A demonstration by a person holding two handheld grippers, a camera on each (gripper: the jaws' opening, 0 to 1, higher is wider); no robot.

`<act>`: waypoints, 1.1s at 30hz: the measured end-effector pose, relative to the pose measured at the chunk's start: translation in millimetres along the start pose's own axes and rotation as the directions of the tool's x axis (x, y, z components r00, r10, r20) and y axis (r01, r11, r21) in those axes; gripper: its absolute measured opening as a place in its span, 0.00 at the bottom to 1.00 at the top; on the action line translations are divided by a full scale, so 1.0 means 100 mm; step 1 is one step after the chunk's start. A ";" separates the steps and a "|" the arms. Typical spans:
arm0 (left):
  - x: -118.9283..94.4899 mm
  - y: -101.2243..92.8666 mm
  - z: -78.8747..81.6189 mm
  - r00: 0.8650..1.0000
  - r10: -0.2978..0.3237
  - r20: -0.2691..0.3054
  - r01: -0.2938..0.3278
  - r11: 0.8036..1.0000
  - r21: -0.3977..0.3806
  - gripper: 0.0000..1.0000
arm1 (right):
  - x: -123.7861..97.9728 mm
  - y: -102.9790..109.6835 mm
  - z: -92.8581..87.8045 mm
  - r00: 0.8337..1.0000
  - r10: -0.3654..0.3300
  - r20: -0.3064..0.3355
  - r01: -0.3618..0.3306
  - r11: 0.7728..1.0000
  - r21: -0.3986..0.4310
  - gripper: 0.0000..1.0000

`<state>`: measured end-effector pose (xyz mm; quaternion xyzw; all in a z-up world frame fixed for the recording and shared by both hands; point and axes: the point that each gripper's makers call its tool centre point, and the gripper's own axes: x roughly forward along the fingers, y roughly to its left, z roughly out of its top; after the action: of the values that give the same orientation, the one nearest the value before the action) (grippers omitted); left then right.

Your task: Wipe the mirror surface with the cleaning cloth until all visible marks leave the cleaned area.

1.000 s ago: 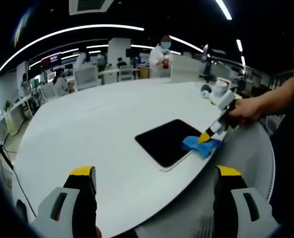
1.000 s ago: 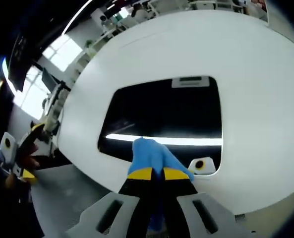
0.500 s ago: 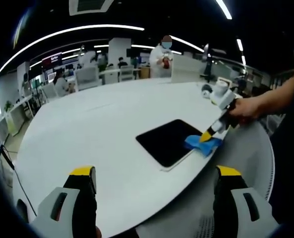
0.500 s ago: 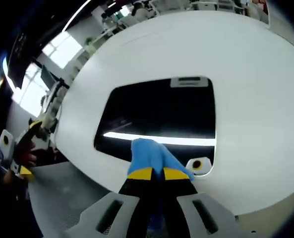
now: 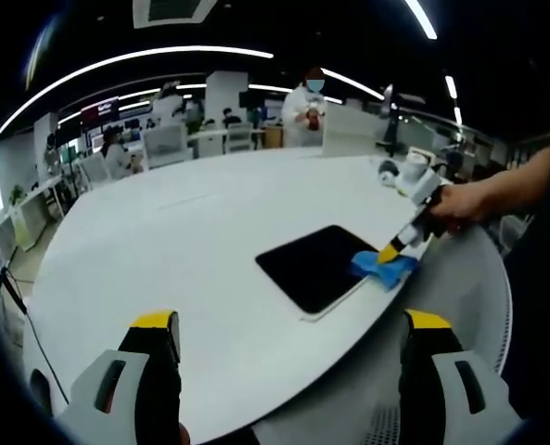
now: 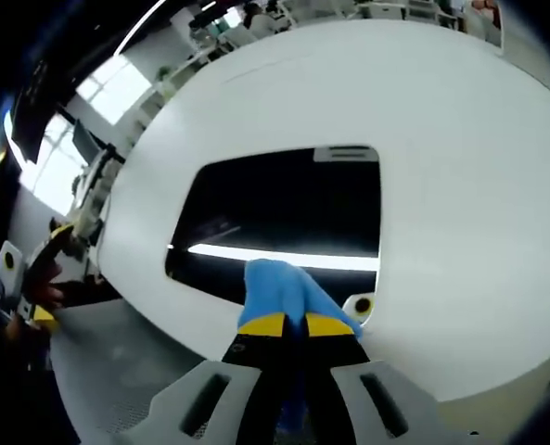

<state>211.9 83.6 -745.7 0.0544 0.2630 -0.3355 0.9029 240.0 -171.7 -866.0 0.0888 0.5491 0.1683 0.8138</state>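
- A large white round table takes up most of the room's foreground.
- Curved light strips run across a dark ceiling.
- Desks and white chairs stand behind, with people seated and standing.
- Bright windows, possibly, sit at the far wall.

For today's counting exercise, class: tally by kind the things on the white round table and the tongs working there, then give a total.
Dark rectangular mirror: 1
Blue cleaning cloth: 1
Yellow-tipped tongs: 2, left and right
Total: 4
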 end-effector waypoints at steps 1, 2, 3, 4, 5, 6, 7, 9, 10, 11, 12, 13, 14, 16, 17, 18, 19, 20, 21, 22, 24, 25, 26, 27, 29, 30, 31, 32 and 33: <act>0.00 0.00 0.00 1.000 0.000 0.001 0.000 1.000 0.001 0.99 | 0.00 -0.01 0.00 1.000 -0.001 0.000 0.001 1.000 0.001 0.01; 0.00 -0.01 0.01 1.000 0.000 0.001 0.000 1.000 0.001 0.99 | -0.01 -0.02 -0.01 1.000 -0.002 0.001 0.002 1.000 0.008 0.01; 0.01 -0.01 0.01 1.000 0.000 0.001 0.000 1.000 0.001 0.99 | -0.01 -0.03 -0.01 1.000 -0.004 0.000 0.004 1.000 0.010 0.01; 0.01 -0.01 0.01 1.000 -0.001 0.000 0.001 1.000 0.001 0.99 | -0.02 -0.04 -0.01 1.000 -0.008 0.000 0.008 1.000 0.009 0.01; 0.01 -0.01 0.01 1.000 -0.001 -0.002 0.001 1.000 0.003 0.99 | -0.02 -0.05 -0.01 1.000 -0.013 0.000 0.013 1.000 0.009 0.01; 0.01 -0.02 0.01 1.000 -0.002 -0.002 0.002 1.000 0.004 0.99 | -0.03 -0.07 -0.01 1.000 -0.017 -0.001 0.017 1.000 0.014 0.01; 0.01 -0.02 0.01 1.000 -0.003 -0.003 0.003 1.000 0.004 0.99 | -0.03 -0.08 0.00 1.000 -0.020 -0.001 0.020 1.000 0.014 0.01; 0.02 -0.02 0.01 1.000 -0.003 -0.004 0.003 1.000 0.007 0.99 | -0.04 -0.09 0.00 1.000 -0.019 0.002 0.019 1.000 0.024 0.01; 0.02 -0.02 0.01 1.000 -0.004 -0.005 0.004 1.000 0.007 0.99 | -0.04 -0.10 0.00 1.000 -0.021 0.002 0.021 1.000 0.023 0.01; 0.03 -0.02 0.01 1.000 -0.005 -0.006 0.005 1.000 0.008 0.99 | -0.04 -0.10 0.00 1.000 -0.024 0.002 0.024 0.999 0.025 0.01; 0.03 -0.03 0.01 1.000 -0.006 -0.007 0.006 1.000 0.010 0.99 | -0.04 -0.11 0.00 1.000 -0.028 0.003 0.027 0.999 0.024 0.01; 0.04 -0.03 0.01 1.000 -0.007 -0.008 0.007 1.000 0.013 0.99 | -0.05 -0.12 0.01 0.999 -0.032 0.002 0.032 0.999 0.024 0.01; 0.04 -0.03 0.02 1.000 -0.007 -0.008 0.007 1.000 0.015 0.99 | -0.05 -0.13 0.01 0.999 -0.034 0.001 0.034 0.999 0.022 0.01; 0.04 -0.04 0.02 1.000 -0.008 -0.007 0.008 1.000 0.014 0.99 | -0.05 -0.16 0.01 0.999 -0.038 0.001 0.038 0.999 0.031 0.01; 0.04 -0.03 0.02 1.000 -0.007 -0.007 0.007 1.000 0.014 0.99 | -0.06 -0.17 0.01 0.999 -0.043 0.000 0.043 0.998 0.036 0.01; 0.04 -0.03 0.02 1.000 -0.007 -0.008 0.007 1.000 0.015 0.99 | -0.07 -0.21 0.02 0.998 -0.056 0.005 0.056 0.998 0.034 0.01; 0.04 -0.03 0.01 1.000 -0.007 -0.010 0.008 1.000 0.016 0.99 | -0.08 -0.22 0.03 0.998 -0.059 0.008 0.059 0.998 0.039 0.01; 0.05 -0.04 0.01 1.000 -0.008 -0.012 0.008 1.000 0.018 0.99 | -0.09 -0.24 0.02 0.998 -0.058 0.008 0.058 0.997 0.051 0.01; 0.05 -0.04 0.01 1.000 -0.008 -0.013 0.009 1.000 0.019 0.99 | -0.09 -0.23 0.02 0.998 -0.055 0.009 0.054 0.997 0.056 0.01; 0.05 -0.03 0.01 1.000 -0.009 -0.013 0.009 1.000 0.019 0.99 | -0.09 -0.22 0.02 0.998 -0.054 0.010 0.053 0.997 0.057 0.01; 0.05 -0.04 0.01 1.000 -0.009 -0.012 0.010 1.000 0.018 0.99 | -0.08 -0.22 0.02 0.998 -0.057 0.010 0.056 0.997 0.053 0.01; 0.05 -0.04 0.01 1.000 -0.009 -0.011 0.010 1.000 0.018 0.99 | -0.08 -0.22 0.02 0.998 -0.057 0.009 0.056 0.997 0.051 0.01; 0.05 -0.04 0.01 1.000 -0.009 -0.011 0.010 1.000 0.018 0.99 | -0.08 -0.22 0.02 0.998 -0.057 0.009 0.057 0.997 0.051 0.01; 0.05 -0.04 0.01 1.000 -0.009 -0.010 0.010 1.000 0.017 0.99 | -0.08 -0.21 0.02 0.998 -0.058 0.009 0.058 0.997 0.050 0.01; 0.05 -0.04 0.02 1.000 -0.009 -0.010 0.010 1.000 0.016 0.99 | -0.08 -0.21 0.02 0.998 -0.058 0.010 0.057 0.997 0.050 0.01; 0.04 -0.04 0.01 1.000 -0.009 -0.010 0.009 1.000 0.016 0.99 | -0.08 -0.21 0.02 0.998 -0.058 0.011 0.057 0.997 0.051 0.01; 0.04 -0.04 0.01 1.000 -0.009 -0.010 0.009 1.000 0.016 0.99 | -0.08 -0.21 0.02 0.998 -0.058 0.013 0.057 0.997 0.051 0.01; 0.04 -0.04 0.01 1.000 -0.009 -0.009 0.009 1.000 0.015 0.99 | -0.08 -0.21 0.03 0.998 -0.058 0.015 0.057 0.997 0.051 0.01; 0.04 -0.04 0.01 1.000 -0.008 -0.009 0.009 1.000 0.015 0.99 | -0.08 -0.21 0.05 0.998 -0.062 0.023 0.061 0.997 0.050 0.01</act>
<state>212.4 78.0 -746.7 0.0615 0.2650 -0.3410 0.8998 245.4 -194.2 -864.8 0.0939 0.5455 0.1285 0.8228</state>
